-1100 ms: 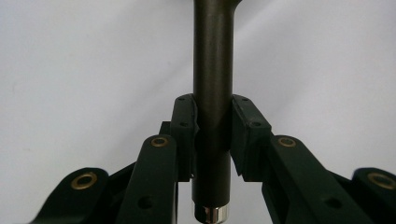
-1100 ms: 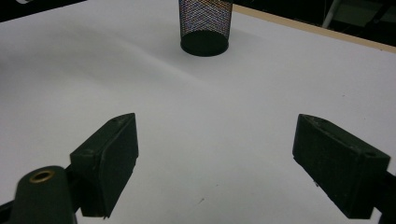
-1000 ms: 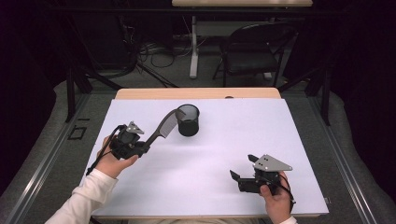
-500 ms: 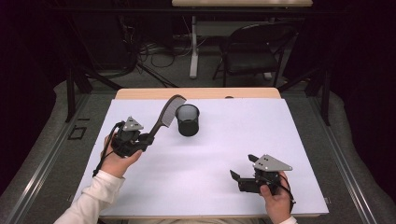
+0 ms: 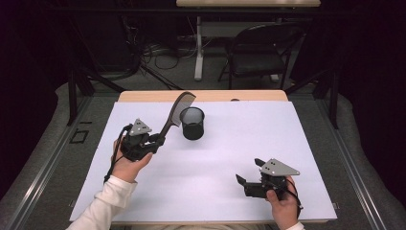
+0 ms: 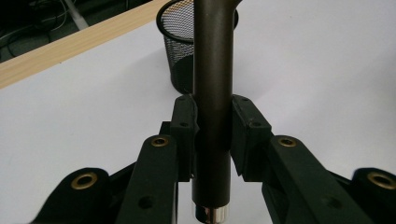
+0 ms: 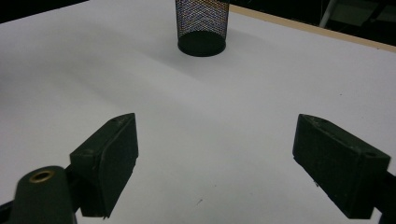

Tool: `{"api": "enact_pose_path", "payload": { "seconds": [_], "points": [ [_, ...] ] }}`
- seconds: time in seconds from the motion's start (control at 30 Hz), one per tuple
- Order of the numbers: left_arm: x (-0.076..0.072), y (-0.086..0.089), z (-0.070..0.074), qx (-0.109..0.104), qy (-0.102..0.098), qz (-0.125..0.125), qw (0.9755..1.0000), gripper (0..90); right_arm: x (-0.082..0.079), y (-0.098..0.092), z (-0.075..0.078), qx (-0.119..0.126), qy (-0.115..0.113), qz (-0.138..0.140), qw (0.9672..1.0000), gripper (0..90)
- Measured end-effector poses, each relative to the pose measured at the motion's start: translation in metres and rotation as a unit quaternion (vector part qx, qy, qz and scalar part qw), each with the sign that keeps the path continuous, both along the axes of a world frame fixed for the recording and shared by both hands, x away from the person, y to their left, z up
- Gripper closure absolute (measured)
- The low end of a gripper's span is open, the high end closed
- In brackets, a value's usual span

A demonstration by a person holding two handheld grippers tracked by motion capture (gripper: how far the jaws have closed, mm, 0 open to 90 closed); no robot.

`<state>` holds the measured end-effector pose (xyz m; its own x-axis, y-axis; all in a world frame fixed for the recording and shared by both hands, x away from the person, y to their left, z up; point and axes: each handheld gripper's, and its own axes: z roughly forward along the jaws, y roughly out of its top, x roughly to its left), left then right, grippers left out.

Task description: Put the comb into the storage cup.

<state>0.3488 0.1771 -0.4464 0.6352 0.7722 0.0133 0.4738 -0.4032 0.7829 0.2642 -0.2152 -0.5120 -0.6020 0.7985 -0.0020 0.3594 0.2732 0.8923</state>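
The place looks like a lab or recording room set up for data capture, not a home. A table (image 5: 306, 143) covered with a plain white sheet stands in a dark space hung with black curtains (image 5: 368, 57). Loose cables (image 5: 158, 55) lie on the grey carpeted floor (image 5: 48, 158) behind it. An empty black office chair (image 5: 261, 52) and the white leg of a second table (image 5: 198, 48) stand beyond.
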Motion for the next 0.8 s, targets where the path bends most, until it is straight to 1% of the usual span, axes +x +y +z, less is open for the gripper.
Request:
{"api": "enact_pose_path", "payload": {
  "seconds": [0.13, 0.2, 0.33, 0.4, 0.5, 0.6, 0.7, 0.8],
  "points": [
    [0.001, -0.008, -0.002, -0.011, -0.005, -0.005, 0.9999, 72.6, 0.001, 0.0, -0.001, 0.0, 0.001, 0.0, 1.0, 14.0],
    [0.001, -0.009, -0.001, -0.011, -0.007, -0.005, 0.9999, 72.6, 0.001, 0.0, -0.001, 0.0, 0.001, 0.0, 1.0, 14.0],
    [0.003, -0.013, -0.002, -0.026, -0.01, -0.004, 0.9996, 72.6, 0.001, 0.0, -0.002, 0.0, 0.003, 0.0, 1.0, 14.0],
    [0.004, -0.016, -0.003, -0.027, -0.012, -0.005, 0.9996, 72.6, 0.002, 0.001, -0.002, 0.001, 0.004, 0.001, 1.0, 14.0],
    [0.004, -0.021, -0.004, -0.023, -0.017, -0.007, 0.9996, 72.6, 0.002, 0.001, -0.002, 0.001, 0.004, 0.002, 1.0, 14.0],
    [0.003, -0.024, -0.005, -0.027, -0.02, -0.008, 0.9994, 72.6, 0.002, 0.001, -0.002, 0.002, 0.004, 0.0, 1.0, 13.9],
    [0.002, -0.027, -0.005, -0.036, -0.023, -0.009, 0.999, 72.6, 0.002, 0.0, -0.002, 0.002, 0.004, -0.001, 1.0, 13.8],
    [0.001, -0.028, -0.004, -0.047, -0.027, -0.016, 0.9984, 72.6, 0.002, 0.001, -0.002, 0.002, 0.002, -0.002, 1.0, 13.4]
  ]
}}
